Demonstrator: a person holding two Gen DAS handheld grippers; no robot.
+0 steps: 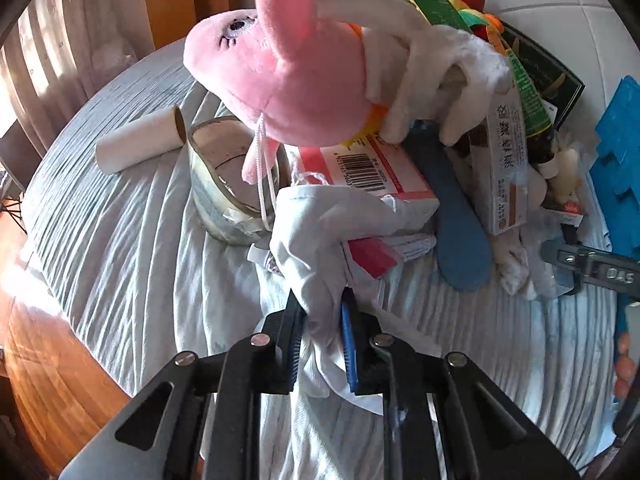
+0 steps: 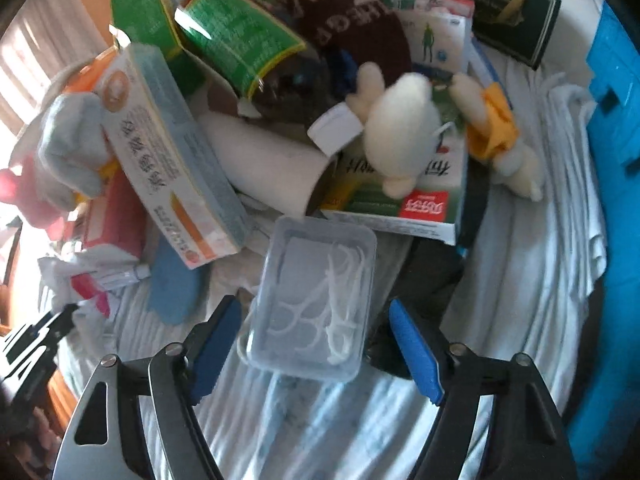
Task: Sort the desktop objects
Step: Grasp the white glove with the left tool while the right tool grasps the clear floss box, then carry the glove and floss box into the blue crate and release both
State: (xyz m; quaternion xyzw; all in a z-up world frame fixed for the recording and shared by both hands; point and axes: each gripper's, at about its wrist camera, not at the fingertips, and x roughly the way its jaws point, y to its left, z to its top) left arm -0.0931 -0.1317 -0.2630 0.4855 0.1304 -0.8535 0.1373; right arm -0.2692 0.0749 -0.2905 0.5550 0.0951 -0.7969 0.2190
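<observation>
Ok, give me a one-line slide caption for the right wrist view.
Right gripper open around a clear box of floss picks at the edge of a cluttered pile on a pale cloth.

I was working in a home, by a curtained window (image 1: 44,52), at a cloth-covered round wooden table (image 1: 60,380) heaped with plush toys (image 1: 280,80) and medicine boxes (image 2: 176,160).

Left gripper (image 1: 322,332), right gripper (image 2: 316,344): black linkage arms, silver screws, blue-padded jaws

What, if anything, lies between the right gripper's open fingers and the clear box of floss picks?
Nothing visible. The clear box sits on the cloth between the right gripper's open fingers, with bare gaps either side; the pads do not touch it yet.
</observation>
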